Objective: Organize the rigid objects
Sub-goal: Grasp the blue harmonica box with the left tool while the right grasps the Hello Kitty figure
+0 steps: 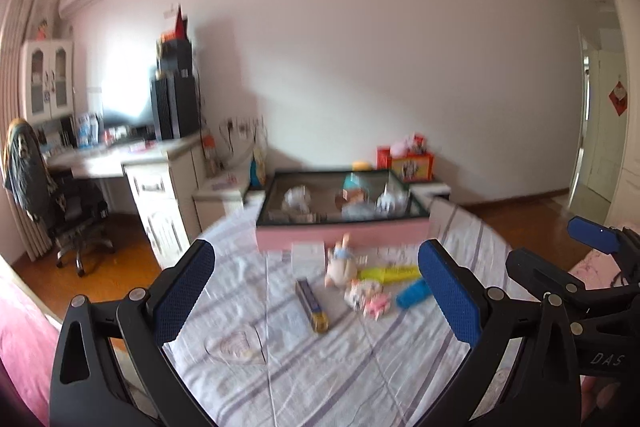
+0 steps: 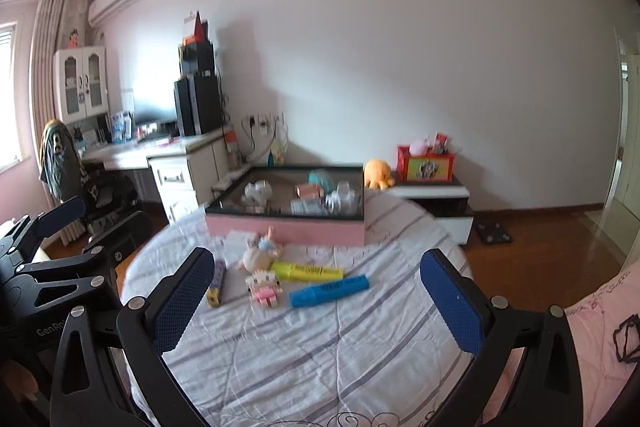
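Observation:
A pink box (image 2: 288, 229) with a dark rim stands at the far side of the striped cloth and holds several small items. In front of it lie a small doll (image 2: 260, 253), a yellow marker (image 2: 308, 271), a blue marker (image 2: 328, 291), a pink block figure (image 2: 264, 289) and a purple-and-yellow stick (image 2: 216, 285). The same items show blurred in the left wrist view: the doll (image 1: 340, 265), the blue marker (image 1: 414, 293), the stick (image 1: 312, 305). My left gripper (image 1: 316, 301) is open and empty, held above the cloth. My right gripper (image 2: 320, 303) is open and empty, short of the markers.
The round table (image 2: 320, 355) carries a striped cloth. A desk with drawers (image 2: 180, 167) and an office chair (image 2: 100, 195) stand at the left. A low white cabinet (image 2: 432, 199) with a red box and an orange plush is behind the table. Wooden floor lies at the right.

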Tool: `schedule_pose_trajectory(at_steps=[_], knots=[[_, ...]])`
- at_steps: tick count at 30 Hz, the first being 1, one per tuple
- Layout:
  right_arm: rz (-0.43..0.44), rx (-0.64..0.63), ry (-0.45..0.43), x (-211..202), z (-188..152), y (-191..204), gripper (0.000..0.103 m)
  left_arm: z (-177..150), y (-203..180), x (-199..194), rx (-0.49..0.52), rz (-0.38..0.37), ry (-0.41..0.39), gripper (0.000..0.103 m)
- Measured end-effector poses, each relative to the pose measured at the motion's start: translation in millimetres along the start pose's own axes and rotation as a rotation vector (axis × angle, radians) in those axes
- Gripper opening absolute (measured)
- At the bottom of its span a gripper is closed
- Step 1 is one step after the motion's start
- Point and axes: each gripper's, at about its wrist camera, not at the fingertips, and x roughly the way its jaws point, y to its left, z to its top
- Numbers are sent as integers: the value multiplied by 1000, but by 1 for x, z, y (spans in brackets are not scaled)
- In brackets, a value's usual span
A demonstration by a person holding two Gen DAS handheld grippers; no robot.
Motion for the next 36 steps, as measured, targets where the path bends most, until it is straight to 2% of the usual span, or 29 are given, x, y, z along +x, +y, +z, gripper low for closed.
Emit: schedule_pose_trajectory(at_steps=[6, 14, 18, 21, 23, 25, 27, 28, 29, 30, 31, 32, 33, 36], knots=[[19, 17, 116, 48, -27, -1, 103, -30, 3, 47, 19, 33, 118, 103], [39, 56, 254, 107, -54, -10, 103, -60, 7, 112, -7, 7, 271, 103], [32, 74, 306, 130, -65, -16, 103, -71, 8, 140, -5, 26, 344, 103], [27, 92, 333, 143, -68, -21, 103, -74, 14, 162, -27, 26, 437, 103], [29, 103, 352, 150, -68, -25, 103, -74, 19, 173, -42, 33, 467, 103], [42, 108, 351, 152, -64, -26, 103, -73, 20, 183, -16, 52, 489, 101], [37, 99, 350, 154, -62, -23, 103, -73, 19, 191, -2, 23, 505, 91], [36, 94, 353, 156, -60, -22, 103, -73, 18, 193, 0, 0, 501, 83], [30, 91, 360, 158, -60, -21, 103, -72, 18, 194, 8, -16, 497, 70], [19, 93, 373, 160, -60, -20, 103, -71, 16, 194, 19, -40, 492, 63], [8, 96, 388, 163, -60, -20, 103, -70, 14, 194, 30, -58, 483, 49], [2, 97, 401, 165, -60, -20, 103, -70, 12, 194, 39, -72, 472, 27], [-3, 99, 406, 166, -59, -20, 103, -68, 11, 191, 49, -81, 458, 18], [7, 98, 391, 161, -55, -13, 103, -71, 13, 182, 46, -102, 444, 15]])
